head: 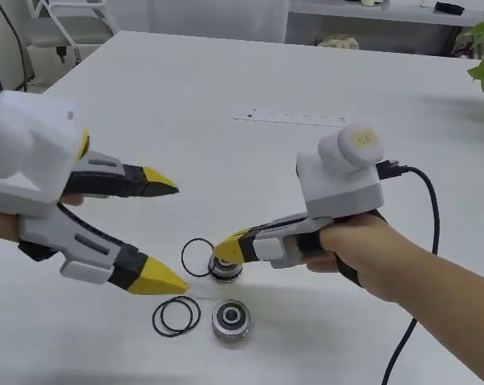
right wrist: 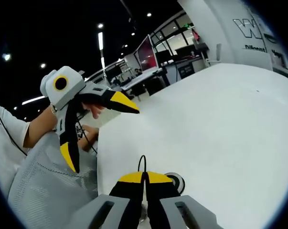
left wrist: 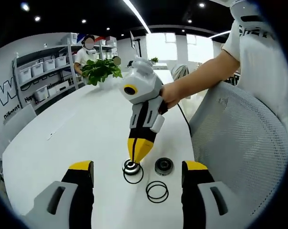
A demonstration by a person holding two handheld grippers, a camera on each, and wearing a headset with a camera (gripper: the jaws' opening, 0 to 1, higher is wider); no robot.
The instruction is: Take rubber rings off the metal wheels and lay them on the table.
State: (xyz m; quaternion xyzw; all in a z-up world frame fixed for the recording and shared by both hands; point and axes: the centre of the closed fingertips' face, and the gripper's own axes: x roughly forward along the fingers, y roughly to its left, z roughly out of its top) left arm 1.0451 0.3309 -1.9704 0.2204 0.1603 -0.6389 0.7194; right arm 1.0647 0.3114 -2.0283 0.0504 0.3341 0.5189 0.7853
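While the left gripper (head: pixel 180 234) hovers above the table (head: pixel 225 96) with jaws spread wide and holding nothing, the right gripper (head: pixel 225 249) has its jaws pressed together, pinching a rubber ring (head: pixel 195 257) at the rear metal wheel (head: pixel 225 270). That ring's loop lies flat just beside this wheel. Two loose rings (head: pixel 176 315) lie overlapped beside the nearer wheel (head: pixel 230 319).
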